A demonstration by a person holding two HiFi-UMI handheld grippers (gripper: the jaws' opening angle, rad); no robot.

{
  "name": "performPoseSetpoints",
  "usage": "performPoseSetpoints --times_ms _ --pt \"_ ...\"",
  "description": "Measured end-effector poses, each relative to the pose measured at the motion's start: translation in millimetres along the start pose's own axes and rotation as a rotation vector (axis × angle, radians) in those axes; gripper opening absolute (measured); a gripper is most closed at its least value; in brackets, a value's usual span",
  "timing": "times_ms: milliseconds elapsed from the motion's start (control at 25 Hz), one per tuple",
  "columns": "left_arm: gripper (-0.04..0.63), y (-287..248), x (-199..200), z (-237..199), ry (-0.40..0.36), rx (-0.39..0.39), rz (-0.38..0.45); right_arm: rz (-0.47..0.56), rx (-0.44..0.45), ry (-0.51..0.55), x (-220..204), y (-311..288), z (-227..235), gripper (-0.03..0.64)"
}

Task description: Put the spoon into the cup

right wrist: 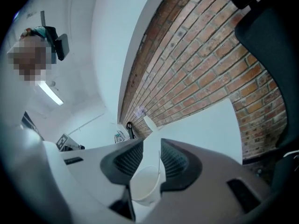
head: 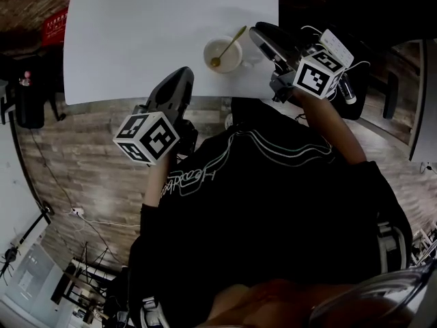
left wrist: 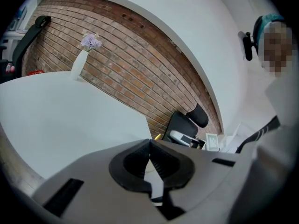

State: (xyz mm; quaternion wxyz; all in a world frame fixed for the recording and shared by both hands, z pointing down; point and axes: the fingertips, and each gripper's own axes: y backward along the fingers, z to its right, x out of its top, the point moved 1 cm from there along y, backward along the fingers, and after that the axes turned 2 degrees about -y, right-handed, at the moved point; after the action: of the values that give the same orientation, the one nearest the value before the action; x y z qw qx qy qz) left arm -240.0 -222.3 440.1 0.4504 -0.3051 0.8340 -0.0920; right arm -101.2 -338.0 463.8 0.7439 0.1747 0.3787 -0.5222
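Note:
A white cup [head: 223, 55] stands near the front edge of the white table [head: 136, 39]. A gold spoon [head: 230, 45] rests in it, bowl down, its handle leaning over the rim to the far right. My right gripper [head: 261, 34] is just right of the cup, open a little with nothing between its jaws. In the right gripper view the cup [right wrist: 145, 185] and the thin spoon handle [right wrist: 159, 164] show through the gap of the right gripper [right wrist: 152, 146]. My left gripper [head: 181, 75] hangs at the table's front edge, left of the cup, shut and empty; its tips [left wrist: 150, 143] meet.
A white vase with purple flowers [left wrist: 80, 62] stands at the table's far side against a brick wall. A black office chair [head: 372, 80] sits right of the table. Wooden floor lies below the table's front edge [head: 102, 100].

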Motion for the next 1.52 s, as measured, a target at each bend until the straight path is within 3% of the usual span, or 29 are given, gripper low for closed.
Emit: performPoseSetpoints --times_ms 400,600,840,1080,1520 --pt "0.003 30.4 -2.6 32.8 -0.054 -0.032 0.057 0.093 0.086 0.083 22.4 43.8 -66.1 0.035" --pt "0.003 51.6 3.1 51.0 -0.087 -0.057 0.097 0.093 0.154 0.167 23.0 58.1 -111.0 0.018" --pt "0.003 65.7 4.5 64.2 -0.103 -0.081 0.131 0.042 0.219 0.189 9.5 69.7 -139.9 0.001" --pt "0.003 71.6 0.7 66.7 -0.125 -0.086 0.13 -0.094 0.203 0.275 -18.9 67.1 -151.4 -0.003" --pt "0.003 69.2 -2.0 70.8 -0.138 -0.114 0.121 -0.065 0.158 0.26 -16.6 69.2 -145.7 -0.003"
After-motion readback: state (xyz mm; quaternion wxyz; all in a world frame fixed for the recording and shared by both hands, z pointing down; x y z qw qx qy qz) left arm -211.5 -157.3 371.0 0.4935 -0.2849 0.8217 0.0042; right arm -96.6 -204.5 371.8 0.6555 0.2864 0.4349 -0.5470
